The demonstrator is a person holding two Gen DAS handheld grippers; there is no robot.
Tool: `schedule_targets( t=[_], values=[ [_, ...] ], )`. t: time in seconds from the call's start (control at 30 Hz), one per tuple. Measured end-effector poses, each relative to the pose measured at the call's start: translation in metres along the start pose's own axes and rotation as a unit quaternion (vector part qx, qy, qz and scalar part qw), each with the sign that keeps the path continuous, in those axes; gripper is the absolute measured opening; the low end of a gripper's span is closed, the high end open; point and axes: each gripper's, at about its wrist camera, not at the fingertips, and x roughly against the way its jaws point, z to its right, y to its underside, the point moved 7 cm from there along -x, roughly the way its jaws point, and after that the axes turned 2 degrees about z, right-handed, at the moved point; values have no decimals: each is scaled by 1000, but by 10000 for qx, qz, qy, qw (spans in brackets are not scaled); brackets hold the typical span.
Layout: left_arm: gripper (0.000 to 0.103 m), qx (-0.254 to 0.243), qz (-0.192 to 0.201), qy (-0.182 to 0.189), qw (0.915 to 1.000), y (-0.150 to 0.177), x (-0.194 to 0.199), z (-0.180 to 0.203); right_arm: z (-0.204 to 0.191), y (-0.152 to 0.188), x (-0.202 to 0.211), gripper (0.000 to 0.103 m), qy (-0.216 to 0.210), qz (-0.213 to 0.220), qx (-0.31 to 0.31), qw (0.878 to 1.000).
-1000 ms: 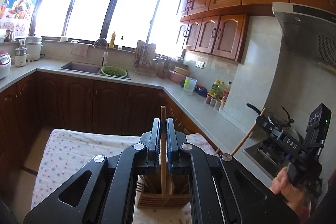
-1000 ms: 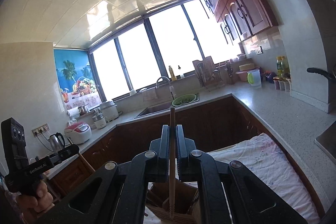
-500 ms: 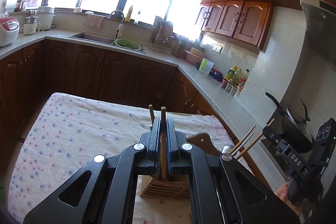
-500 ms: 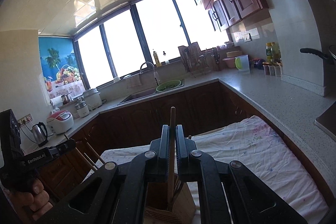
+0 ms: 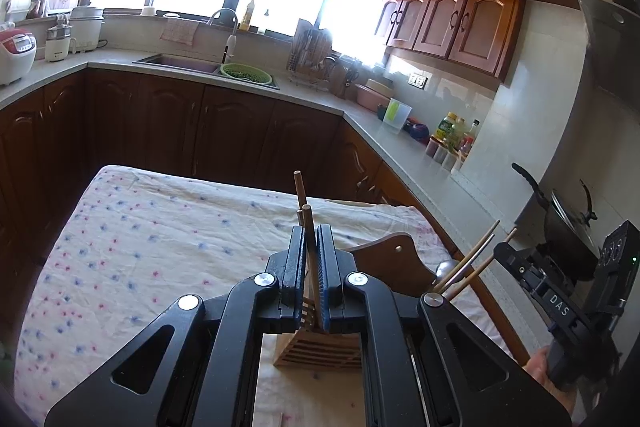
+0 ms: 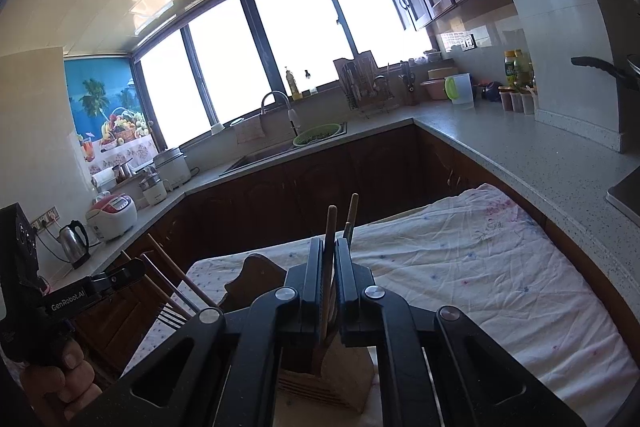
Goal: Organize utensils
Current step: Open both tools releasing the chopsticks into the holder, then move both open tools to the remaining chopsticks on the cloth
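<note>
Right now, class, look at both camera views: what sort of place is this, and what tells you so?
A home kitchen, most likely: a sink with a tap under the window, wooden wall cupboards, and a rice cooker on the worktop.

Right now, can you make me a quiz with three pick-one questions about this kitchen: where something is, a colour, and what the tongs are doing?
1. Where does the wooden utensil holder stand?
A. in the sink
B. on the flowered tablecloth
C. on the stove

2. What colour is the colander by the sink?
A. green
B. red
C. black

3. What are the left tongs doing?
A. hanging wide open
B. pinching a wooden stick
C. gripping a cup

Answers:
1. B, its base rests on the flowered tablecloth just below the tongs.
2. A, its rim and mesh look bright green in both views.
3. B, the wooden stick stands upright between the two closed pads.
</note>
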Motion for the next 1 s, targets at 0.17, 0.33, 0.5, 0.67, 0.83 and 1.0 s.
schedule_targets(
  t=[0.17, 0.33, 0.5, 0.67, 0.83, 1.0],
  values=[
    [7, 100, -165, 72, 9998, 1, -3, -2, 4, 0, -2, 11, -84, -68, -130, 9999],
    [44, 152, -51, 88, 9998, -3, 10, -2, 2, -9, 10, 58, -323, 87, -299, 9990],
    [74, 269, 160, 118, 9994, -6, 37, -3, -2, -22, 37, 86, -411, 459, -286, 9977],
    [81, 339, 231, 31, 9992, 1, 60, -10, -2, -21, 60, 97, -404, 567, -281, 9972],
    [83, 490, 121, -80, 9987, 23, 76, -22, 1, -2, 77, 98, -363, 435, -286, 9980],
    [83, 622, -137, -150, 9979, 54, 84, -34, 7, 28, 87, 98, -226, 132, -246, 9994]
  ],
)
